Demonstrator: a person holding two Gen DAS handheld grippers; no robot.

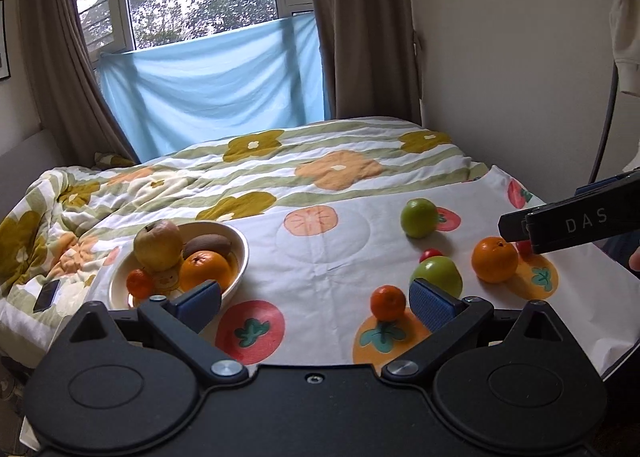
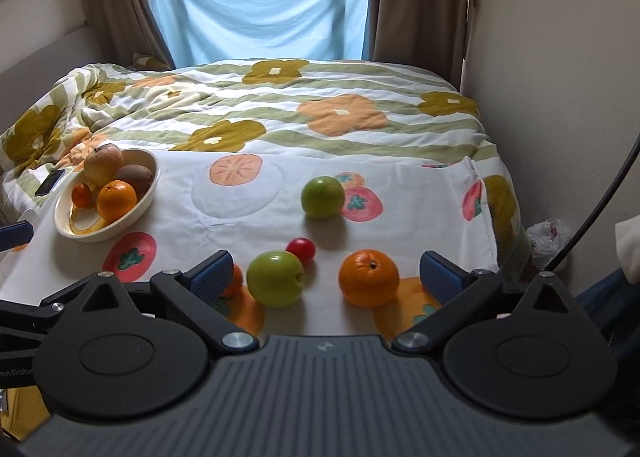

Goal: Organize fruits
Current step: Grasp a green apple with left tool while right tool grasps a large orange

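from the left wrist: left gripper (image 1: 316, 303) spread wide and empty, low over the fruit-print cloth (image 1: 320, 257). bowl (image 1: 240, 253) just ahead to the left, already loaded with an apple, a kiwi, an orange and a mandarin. loose small mandarin (image 1: 387, 302) just inside the right pad, with the near green apple (image 1: 438, 275) right behind that pad; tomato (image 1: 430, 254) tucked behind it, far green apple (image 1: 419, 218) further back, large orange (image 1: 494, 259) off to the right under the dark body of the other tool. from the right wrist: right gripper (image 2: 326, 275) likewise wide open, nothing held. large orange (image 2: 369, 278) and near green apple (image 2: 275, 278) both between the pads, orange closer to the right pad. round fruit, so no long axis to line up. probably the orange next, straight ahead of the right gripper, clearly the nearer one; bowl (image 2: 148, 197) well off to its left.
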